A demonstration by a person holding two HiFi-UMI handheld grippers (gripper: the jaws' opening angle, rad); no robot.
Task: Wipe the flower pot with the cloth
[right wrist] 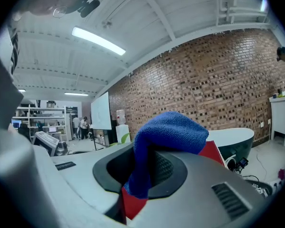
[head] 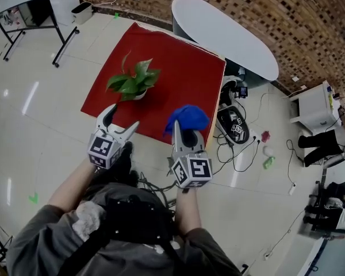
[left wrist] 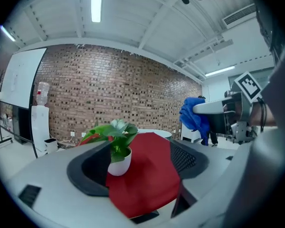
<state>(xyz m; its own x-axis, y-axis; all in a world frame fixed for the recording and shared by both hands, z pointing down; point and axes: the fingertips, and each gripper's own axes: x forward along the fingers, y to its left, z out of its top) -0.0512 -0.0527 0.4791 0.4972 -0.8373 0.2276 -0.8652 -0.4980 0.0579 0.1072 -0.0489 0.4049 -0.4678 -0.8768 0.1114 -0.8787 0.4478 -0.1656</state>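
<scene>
on the red-covered bench (head: pixel 184 73), a flower pot (head: pixel 139 95) with a leafy plant stands upright.
left hand-held gripper (head: pixel 123 117) is spread wide and empty near the pot; right hand-held gripper (head: pixel 183 134) clenches the blue cloth (head: pixel 187 118), clear of it.

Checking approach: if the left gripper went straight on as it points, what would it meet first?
Probably the small white flower pot with a green plant on the red table cover, framed between the open jaws of the left gripper; depth unclear.

Left tongs (head: pixel 123 115) spread; right tongs (head: pixel 184 130) clamping cloth (head: pixel 187 117).
</scene>
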